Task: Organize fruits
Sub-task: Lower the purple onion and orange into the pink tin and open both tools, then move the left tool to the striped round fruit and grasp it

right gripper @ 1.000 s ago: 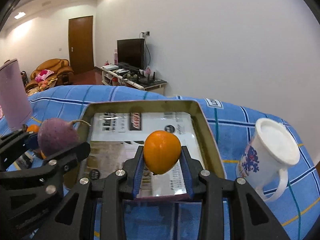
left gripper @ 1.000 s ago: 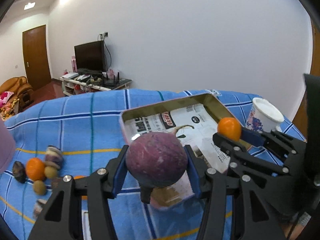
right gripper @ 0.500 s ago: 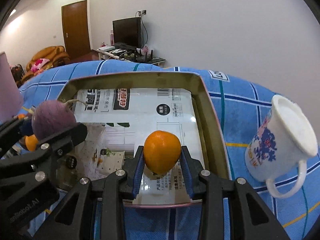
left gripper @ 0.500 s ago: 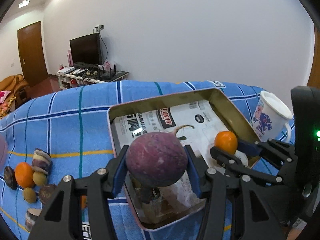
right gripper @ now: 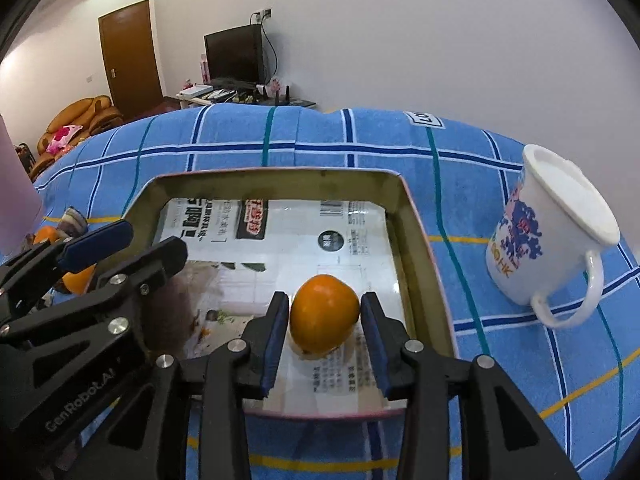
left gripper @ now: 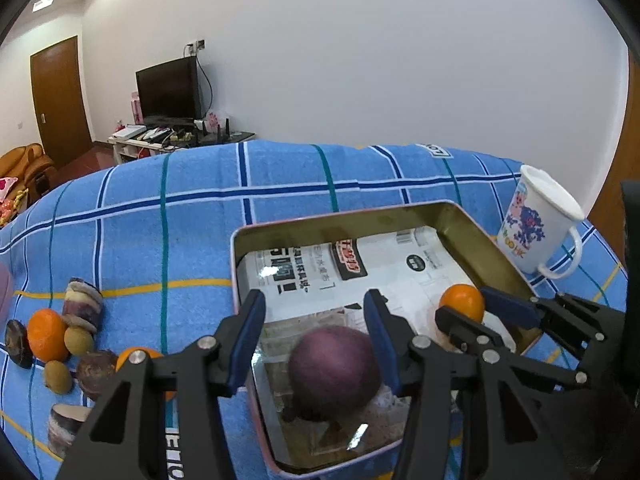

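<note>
The left gripper [left gripper: 314,316] stands open — the purple fruit [left gripper: 334,372] sits blurred below and just behind its fingertips, loose inside the tin tray [left gripper: 476,232], touching neither pad. The right gripper [right gripper: 324,312] is opening; the orange fruit [right gripper: 324,314] rests on the tray's paper lining between its jaws, narrow gaps showing on both sides.
</note>
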`<state>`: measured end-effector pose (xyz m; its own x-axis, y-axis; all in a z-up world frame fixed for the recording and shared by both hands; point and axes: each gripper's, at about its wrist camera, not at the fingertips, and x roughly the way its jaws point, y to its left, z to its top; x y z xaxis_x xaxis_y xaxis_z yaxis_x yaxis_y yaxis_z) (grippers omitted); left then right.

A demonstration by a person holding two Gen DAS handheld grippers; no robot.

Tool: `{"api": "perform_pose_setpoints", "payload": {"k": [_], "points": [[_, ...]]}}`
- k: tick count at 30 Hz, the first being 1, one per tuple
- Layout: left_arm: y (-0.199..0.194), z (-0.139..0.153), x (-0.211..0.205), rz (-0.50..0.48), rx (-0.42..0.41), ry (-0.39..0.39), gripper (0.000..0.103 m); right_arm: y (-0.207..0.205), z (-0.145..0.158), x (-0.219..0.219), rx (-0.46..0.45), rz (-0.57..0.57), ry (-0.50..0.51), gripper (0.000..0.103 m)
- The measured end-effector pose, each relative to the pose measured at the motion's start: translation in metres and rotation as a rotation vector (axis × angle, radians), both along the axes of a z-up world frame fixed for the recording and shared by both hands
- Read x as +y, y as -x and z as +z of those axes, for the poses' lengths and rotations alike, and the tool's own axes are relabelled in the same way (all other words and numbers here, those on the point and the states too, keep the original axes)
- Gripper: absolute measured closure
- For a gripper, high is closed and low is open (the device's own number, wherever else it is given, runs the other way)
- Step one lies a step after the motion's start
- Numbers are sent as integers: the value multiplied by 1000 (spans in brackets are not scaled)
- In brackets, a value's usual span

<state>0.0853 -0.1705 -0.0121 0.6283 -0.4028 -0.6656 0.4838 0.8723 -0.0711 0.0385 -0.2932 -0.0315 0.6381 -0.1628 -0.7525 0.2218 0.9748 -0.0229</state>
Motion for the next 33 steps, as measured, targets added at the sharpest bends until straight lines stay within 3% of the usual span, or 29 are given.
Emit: {"api": "perform_pose_setpoints", "payload": {"k": [3, 6, 11, 15, 18, 22, 26, 33], "points": [[4, 3, 0, -6, -24, 5, 43, 0, 0, -1, -4, -4, 14, 58], [8, 14, 7, 11, -48, 30, 23, 1, 6, 1, -27, 22, -25, 48], [15, 43, 34, 86, -140, 72, 3, 13, 30, 6, -160, 41, -16, 47], [20, 63, 73, 197, -211, 119, 0, 33, 52, -9, -335, -18, -55, 45], [25, 66, 98, 257, -277, 74, 0, 53, 67, -22, -482, -71, -99, 25], [24, 51, 127, 301, -280, 18, 0, 76, 76, -28, -632, -160, -87, 24], [19, 40, 153, 330, -301, -56, 0, 85, 71, -26, -677, -238, -50, 24], [9, 23, 210, 429, -282, -53, 0, 66, 56, 10, -591, -140, 4, 24]]}}
